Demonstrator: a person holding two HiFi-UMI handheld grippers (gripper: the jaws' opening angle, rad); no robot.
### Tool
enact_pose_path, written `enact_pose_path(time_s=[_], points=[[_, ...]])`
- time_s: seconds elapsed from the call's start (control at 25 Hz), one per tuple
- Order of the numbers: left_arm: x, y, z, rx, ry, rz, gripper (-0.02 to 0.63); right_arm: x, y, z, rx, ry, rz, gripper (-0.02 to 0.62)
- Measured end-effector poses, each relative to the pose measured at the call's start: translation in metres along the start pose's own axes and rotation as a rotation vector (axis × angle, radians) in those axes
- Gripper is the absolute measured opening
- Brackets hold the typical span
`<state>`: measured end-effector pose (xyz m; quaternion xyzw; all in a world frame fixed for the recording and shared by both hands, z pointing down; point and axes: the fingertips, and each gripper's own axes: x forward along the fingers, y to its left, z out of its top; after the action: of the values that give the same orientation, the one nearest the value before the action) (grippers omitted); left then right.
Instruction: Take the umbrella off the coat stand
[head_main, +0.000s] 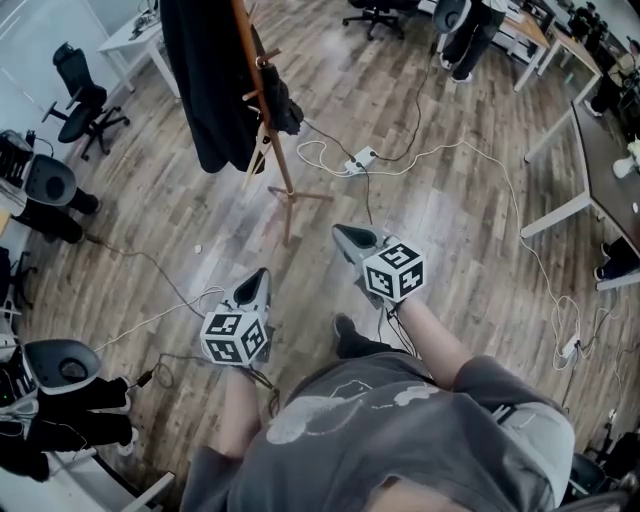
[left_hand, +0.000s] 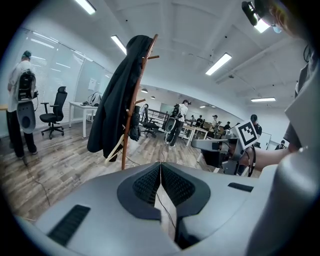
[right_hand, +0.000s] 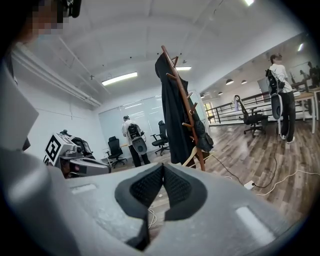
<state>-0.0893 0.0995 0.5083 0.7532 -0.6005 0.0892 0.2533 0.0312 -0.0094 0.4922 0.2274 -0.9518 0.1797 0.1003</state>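
A wooden coat stand (head_main: 272, 130) rises from the plank floor ahead of me, with a long black coat (head_main: 205, 80) draped over its top. On the pegs at its right hangs a small dark bundle (head_main: 280, 105), which looks like a folded umbrella; a pale curved piece (head_main: 254, 162) sticks out below the coat. The left gripper view shows the stand (left_hand: 134, 102) and the bundle (left_hand: 134, 129), and the right gripper view shows the same stand (right_hand: 186, 112) and bundle (right_hand: 205, 141). My left gripper (head_main: 262, 272) and right gripper (head_main: 340, 232) are both shut and empty, well short of the stand.
White and black cables and a power strip (head_main: 360, 158) trail over the floor beyond the stand's feet. Office chairs (head_main: 80, 100) stand at the left, desks (head_main: 600, 150) at the right. A person (left_hand: 22, 100) stands by the left wall, others farther back.
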Motion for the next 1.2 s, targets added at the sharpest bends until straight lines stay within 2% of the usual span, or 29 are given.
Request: enact_pose_path(time_s=[0.28,0.48,0.6,0.76,1.04,1.2], points=[[0.044,-0.002,0.038,0.007,-0.012,0.046,0.006,0.023,-0.060,0.028,0.027,-0.012,0.037,-0.002],[0.067,0.001,0.047,0.000,-0.018,0.090,0.006,0.031,-0.091,0.044,0.052,-0.067,0.051,-0.002],[0.078,0.002,0.052,0.002,-0.015,0.098,0.006,0.038,-0.103,0.048,0.051,-0.055,0.055,-0.002],[0.090,0.004,0.061,0.005,-0.020,0.081,0.006,0.046,-0.109,0.048,0.041,-0.039,0.062,-0.002],[0.128,0.033,0.075,0.001,-0.011,0.035,0.006,0.072,-0.129,0.045,0.081,-0.019,0.016,-0.002],[0.161,0.057,0.102,0.012,-0.031,-0.007,0.006,0.102,-0.136,0.061,0.079,-0.030,0.013,-0.002]])
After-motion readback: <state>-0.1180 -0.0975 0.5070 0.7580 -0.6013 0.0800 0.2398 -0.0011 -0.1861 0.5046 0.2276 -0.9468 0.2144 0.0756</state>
